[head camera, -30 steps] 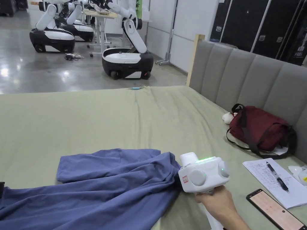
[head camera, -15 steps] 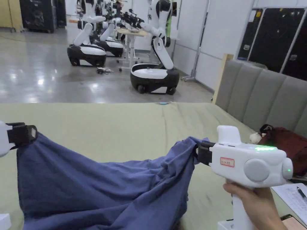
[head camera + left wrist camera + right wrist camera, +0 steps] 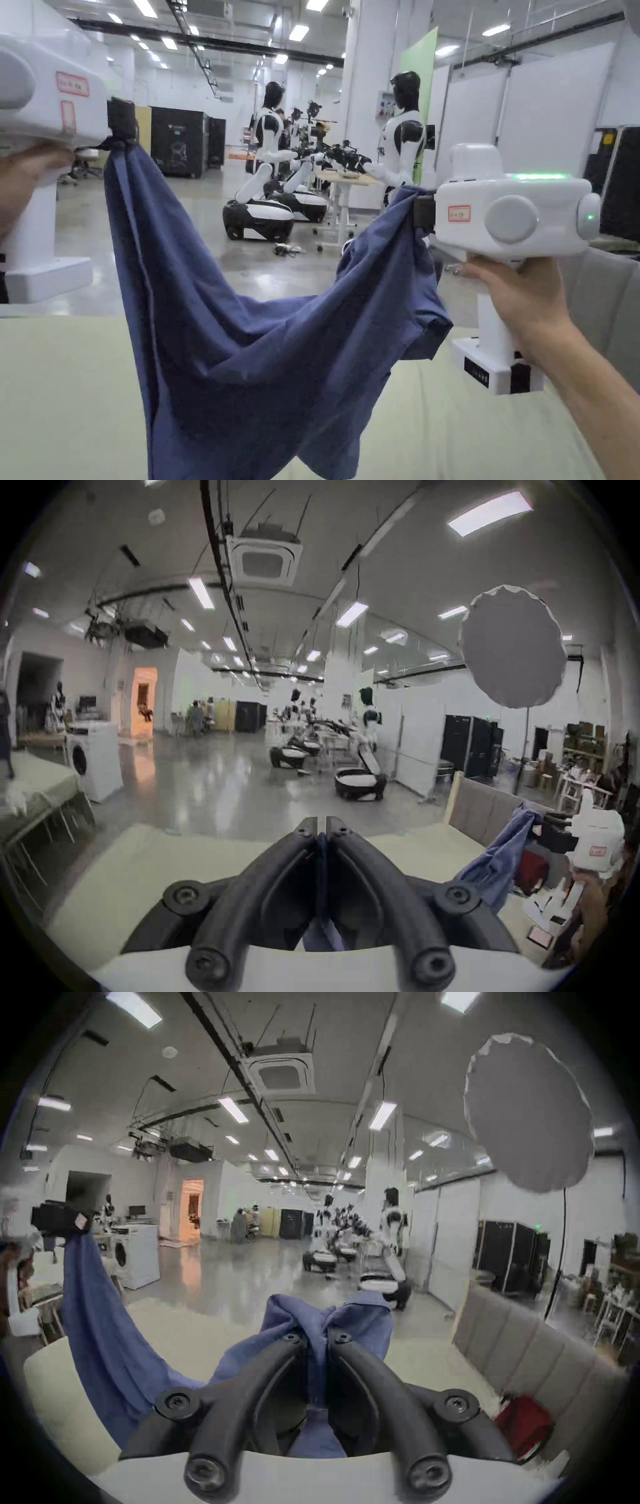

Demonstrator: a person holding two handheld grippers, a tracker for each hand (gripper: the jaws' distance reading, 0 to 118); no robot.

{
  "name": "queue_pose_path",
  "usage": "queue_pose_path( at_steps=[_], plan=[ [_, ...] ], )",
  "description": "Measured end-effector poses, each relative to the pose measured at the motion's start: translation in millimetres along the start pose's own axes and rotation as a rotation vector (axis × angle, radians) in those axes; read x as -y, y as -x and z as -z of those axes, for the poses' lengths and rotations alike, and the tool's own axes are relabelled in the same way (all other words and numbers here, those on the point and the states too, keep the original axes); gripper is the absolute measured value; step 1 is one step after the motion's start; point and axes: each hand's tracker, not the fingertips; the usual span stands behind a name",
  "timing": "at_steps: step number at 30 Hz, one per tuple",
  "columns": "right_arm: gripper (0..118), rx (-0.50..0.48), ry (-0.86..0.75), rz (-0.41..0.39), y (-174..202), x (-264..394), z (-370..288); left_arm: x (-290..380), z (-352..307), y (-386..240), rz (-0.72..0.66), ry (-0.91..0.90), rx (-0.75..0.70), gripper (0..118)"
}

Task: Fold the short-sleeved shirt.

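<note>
— How far along was the folding at that moment?

— Hardly begun, I'd judge. The dark blue, soft-knit short-sleeved shirt (image 3: 250, 350) hung in the air between the two tools, sagging in a deep curve in the middle, with its lowest part down near the pale green bed sheet (image 3: 69, 400). No fold showed in it. It was lifted and stretched out, which looked like the step before laying it flat.

— What were the grippers doing?

— The white handheld left gripper (image 3: 122, 122) had its black jaws pressed together on one upper edge of the cloth; its own view showed a thin strip of blue pinched between the closed jaws (image 3: 321, 840). The white right gripper (image 3: 424, 212) was clamped the same way, with a thick bunch of fabric squeezed between its jaws (image 3: 317, 1335).

— Which parts of the shirt were they holding?

— Hard to say; the cloth was too bunched at both grips to tell shoulder from hem.

— So what was left?

— By my reckoning, all of it: spreading it flat on the sheet, turning in the sleeves and sides, then folding it over.

— And the count?

— One shirt, two grippers, two hands holding them, one bed with a grey padded headboard (image 3: 615, 312). One dark red bag (image 3: 523, 1425) lay by the headboard. Behind stood several white-and-black wheeled robots (image 3: 262, 212); I counted at least three, though the far ones blurred together.
</note>
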Motion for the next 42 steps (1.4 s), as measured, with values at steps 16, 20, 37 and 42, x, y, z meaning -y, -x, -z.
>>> queue_pose_path(
  at_steps=[16, 20, 37, 42],
  plan=[
    [14, 0.260, 0.015, 0.034, -30, -126, 62, -83, 32, 86, -0.094, -0.031, -0.218, 1],
    [14, 0.231, 0.047, 0.056, -28, -112, 73, -69, 38, 88, -0.076, -0.022, -0.215, 1],
    [14, 0.135, 0.278, 0.156, -18, 66, 123, 101, 78, 75, -0.046, 0.174, -0.140, 1],
    [14, 0.096, 0.275, 0.120, -23, 95, 92, 137, 48, 74, -0.011, 0.206, -0.102, 1]
  ],
)
